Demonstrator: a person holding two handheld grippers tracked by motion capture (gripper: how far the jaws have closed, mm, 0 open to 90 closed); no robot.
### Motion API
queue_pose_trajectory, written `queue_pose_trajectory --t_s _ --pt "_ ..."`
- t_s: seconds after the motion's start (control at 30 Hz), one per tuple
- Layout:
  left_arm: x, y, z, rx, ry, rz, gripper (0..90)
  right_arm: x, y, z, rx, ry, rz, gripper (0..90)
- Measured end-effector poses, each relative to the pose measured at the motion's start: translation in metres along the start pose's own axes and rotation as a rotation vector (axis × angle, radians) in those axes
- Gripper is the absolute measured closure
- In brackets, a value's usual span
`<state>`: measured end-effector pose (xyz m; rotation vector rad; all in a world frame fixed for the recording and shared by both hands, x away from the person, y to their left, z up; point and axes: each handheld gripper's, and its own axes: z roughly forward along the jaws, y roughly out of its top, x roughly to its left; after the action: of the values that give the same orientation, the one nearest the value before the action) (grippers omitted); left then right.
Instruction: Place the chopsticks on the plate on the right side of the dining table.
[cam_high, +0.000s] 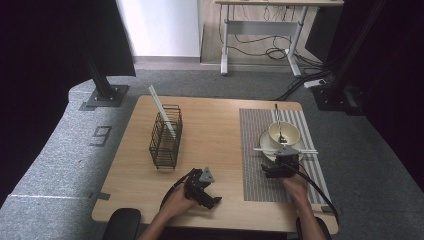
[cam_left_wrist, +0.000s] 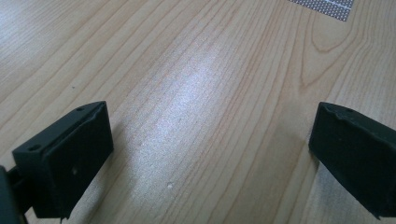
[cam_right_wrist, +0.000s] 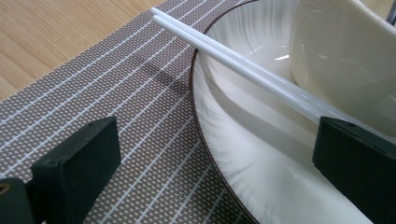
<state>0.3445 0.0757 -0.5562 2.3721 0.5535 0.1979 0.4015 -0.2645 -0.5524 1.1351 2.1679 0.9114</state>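
Where the worktop (cam_high: 215, 125) carries its goods, we list them by place. At the left: one black wire basket (cam_high: 166, 136), upright, with one white stick (cam_high: 161, 110) leaning in it and poking out above its rim. At the right: one striped grey placemat (cam_high: 260, 170), and on it one white plate (cam_high: 272, 150) bearing one cream bowl (cam_high: 284, 132). One metal utensil (cam_high: 278, 120) stands in the bowl. Two white chopsticks (cam_right_wrist: 243, 65) lie side by side across the plate's near rim, just in front of the bowl.

We count two tongs. Our left tongs (cam_left_wrist: 210, 154) rest low over bare wood near the front edge, jaws spread wide with nothing between them. Our right tongs (cam_right_wrist: 215, 158) sit at the plate's near edge, jaws likewise spread and empty; the chopsticks cross just beyond them, passing behind the right-hand jaw in the right gripper view.

Beyond the worktop: grey carpet, two black frame posts, one desk with cables beneath it.
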Motion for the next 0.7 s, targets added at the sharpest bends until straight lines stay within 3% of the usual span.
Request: queue_pose_trajectory --t_s 0.17,0.33,0.53,0.7 --pt "0.0 0.0 0.0 0.0 0.0 0.0 0.0 -0.0003 0.0003 0.001 -0.008 -0.002 -0.007 0.3" --pt "0.0 0.0002 0.0001 0.0 -0.001 0.001 0.0 0.0016 0.0025 0.0003 -0.041 0.038 0.016 1.2" --pt "0.0 0.0002 0.0002 0.0 -0.001 0.001 0.0 0.0064 0.0047 0.0049 -0.024 0.028 -0.022 1.0" --pt "0.0 0.0002 0.0001 0.0 -0.001 0.001 0.0 0.0056 0.0049 0.0031 -0.014 0.02 -0.024 1.7"
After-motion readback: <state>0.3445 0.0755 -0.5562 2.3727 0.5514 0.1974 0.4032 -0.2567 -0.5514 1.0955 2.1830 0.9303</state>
